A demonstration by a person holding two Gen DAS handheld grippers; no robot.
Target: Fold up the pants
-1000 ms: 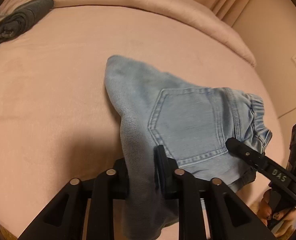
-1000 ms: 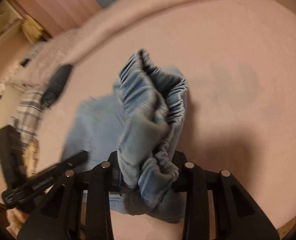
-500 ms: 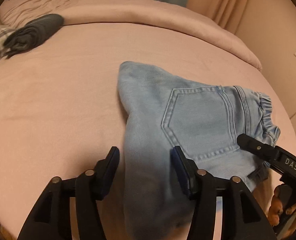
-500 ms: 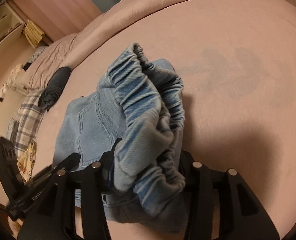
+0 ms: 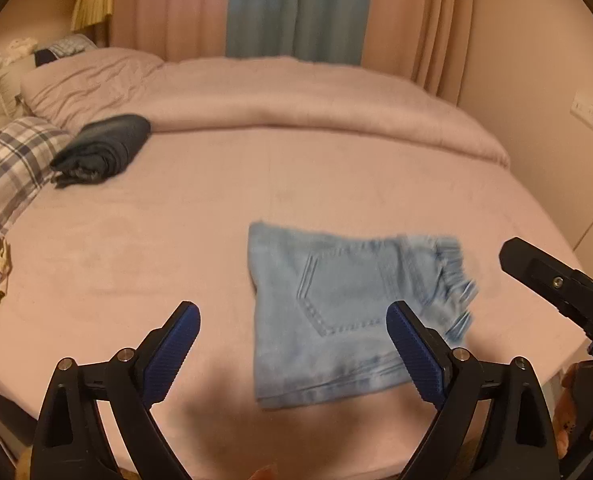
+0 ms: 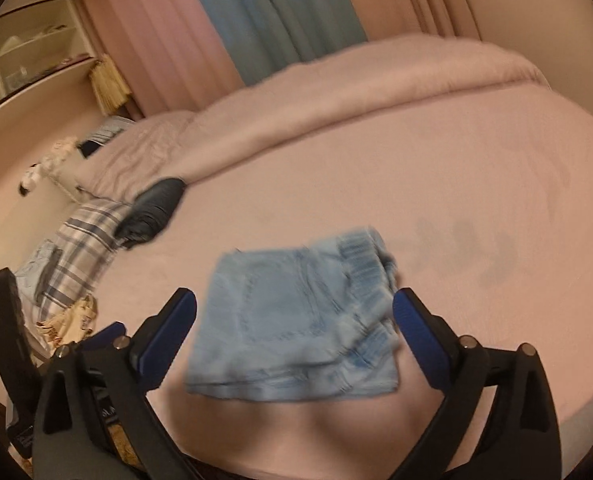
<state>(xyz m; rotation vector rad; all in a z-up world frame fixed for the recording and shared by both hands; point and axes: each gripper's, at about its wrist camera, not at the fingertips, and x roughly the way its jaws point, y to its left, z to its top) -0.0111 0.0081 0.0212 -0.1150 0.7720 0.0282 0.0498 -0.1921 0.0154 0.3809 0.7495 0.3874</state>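
Your left gripper (image 5: 292,340) and right gripper (image 6: 294,332) both gape apart, holding nothing. Beyond them the jeans (image 5: 348,312) lie folded on the bed (image 5: 176,216); the fold looks finished, perhaps only tidying left.

The left gripper (image 5: 292,332) has black, triangulated plastic arms with silver screw heads at the joints, and its fingers (image 5: 414,356) carry ribbed blue pads. The right gripper (image 6: 294,328) is built alike: black frame, silver screws, blue ribbed pads, with white lettering, too blurred to read, low on its frame.
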